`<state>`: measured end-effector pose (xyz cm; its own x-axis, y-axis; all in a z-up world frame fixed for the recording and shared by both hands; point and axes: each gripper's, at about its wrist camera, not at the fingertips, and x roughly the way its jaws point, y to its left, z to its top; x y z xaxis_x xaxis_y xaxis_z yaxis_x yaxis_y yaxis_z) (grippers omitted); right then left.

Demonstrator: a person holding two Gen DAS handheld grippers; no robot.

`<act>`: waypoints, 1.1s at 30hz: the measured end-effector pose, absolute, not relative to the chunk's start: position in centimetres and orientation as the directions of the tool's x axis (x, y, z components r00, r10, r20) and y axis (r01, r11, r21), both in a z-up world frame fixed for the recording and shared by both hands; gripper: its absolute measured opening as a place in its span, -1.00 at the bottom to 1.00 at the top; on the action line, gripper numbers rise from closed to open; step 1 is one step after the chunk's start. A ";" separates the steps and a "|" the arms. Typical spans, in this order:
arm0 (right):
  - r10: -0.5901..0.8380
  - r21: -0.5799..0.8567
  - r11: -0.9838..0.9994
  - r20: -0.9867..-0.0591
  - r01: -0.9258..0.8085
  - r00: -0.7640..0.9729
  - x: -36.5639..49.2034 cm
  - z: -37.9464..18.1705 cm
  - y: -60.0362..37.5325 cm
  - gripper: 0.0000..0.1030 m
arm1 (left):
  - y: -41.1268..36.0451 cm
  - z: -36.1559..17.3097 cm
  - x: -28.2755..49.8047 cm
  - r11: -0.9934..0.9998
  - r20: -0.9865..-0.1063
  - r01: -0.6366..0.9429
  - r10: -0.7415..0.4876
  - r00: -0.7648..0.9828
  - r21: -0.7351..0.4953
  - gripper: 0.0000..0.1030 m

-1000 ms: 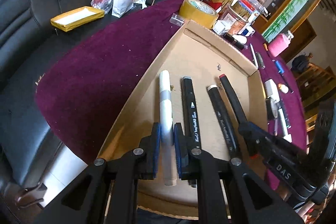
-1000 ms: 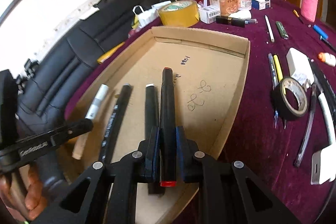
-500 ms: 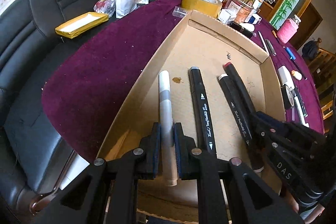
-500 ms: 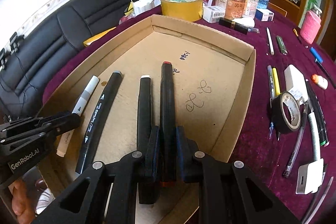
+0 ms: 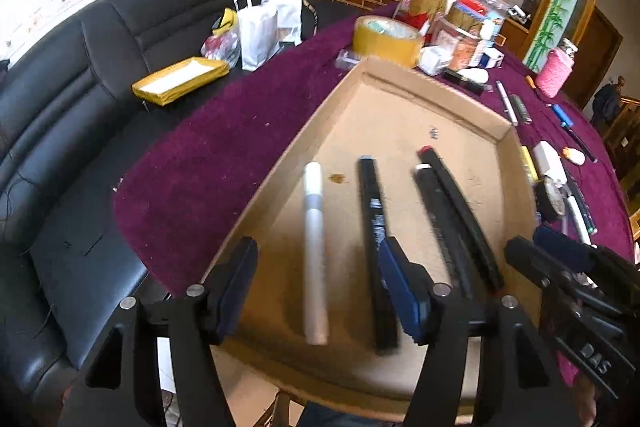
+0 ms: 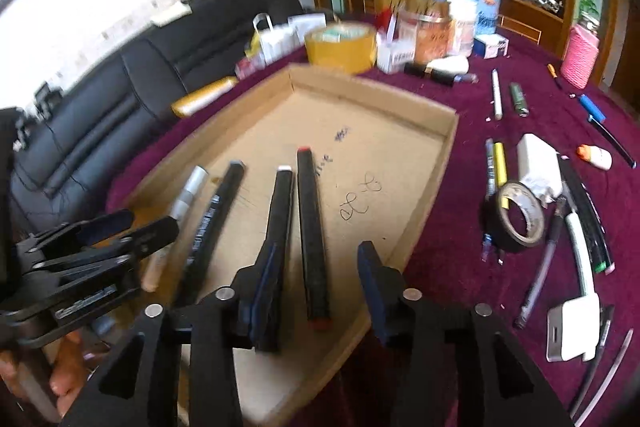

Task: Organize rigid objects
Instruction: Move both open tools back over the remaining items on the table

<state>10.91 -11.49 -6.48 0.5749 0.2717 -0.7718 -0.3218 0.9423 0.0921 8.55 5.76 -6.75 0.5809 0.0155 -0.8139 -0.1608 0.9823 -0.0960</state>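
Both claws are opening, pads off the pens: the left claw [image 5: 318, 291] around the white marker [image 5: 314, 251], the right claw [image 6: 316, 287] around the red-tipped marker [image 6: 312, 227]. Four markers lie parallel in the cardboard tray [image 6: 450, 147] on the desk [image 6: 460, 247], so the row stays neat.

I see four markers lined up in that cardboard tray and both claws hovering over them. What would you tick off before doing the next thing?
1. Left gripper has let go: ok. Its jaws are opening and the white marker lies free between them.
2. Right gripper has let go: ok. Its jaws are opening; the red-capped marker lies loose between them.
3. All four markers in the cardboard tray: ok.
4. Markers roughly side by side: ok, though the two right-hand ones sit very close; touching, cannot tell.
5. More pens waiting on the purple cloth: ok, several to the tray's right.
6. Grippers apart from each other: ok.
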 end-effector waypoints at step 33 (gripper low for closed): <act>0.220 0.356 0.934 -0.661 0.042 0.718 -1.6 -7.5 -34.9 0.29 | -16.3 -6.3 4.9 0.967 -0.809 0.257 -0.155 0.567 -0.005 0.46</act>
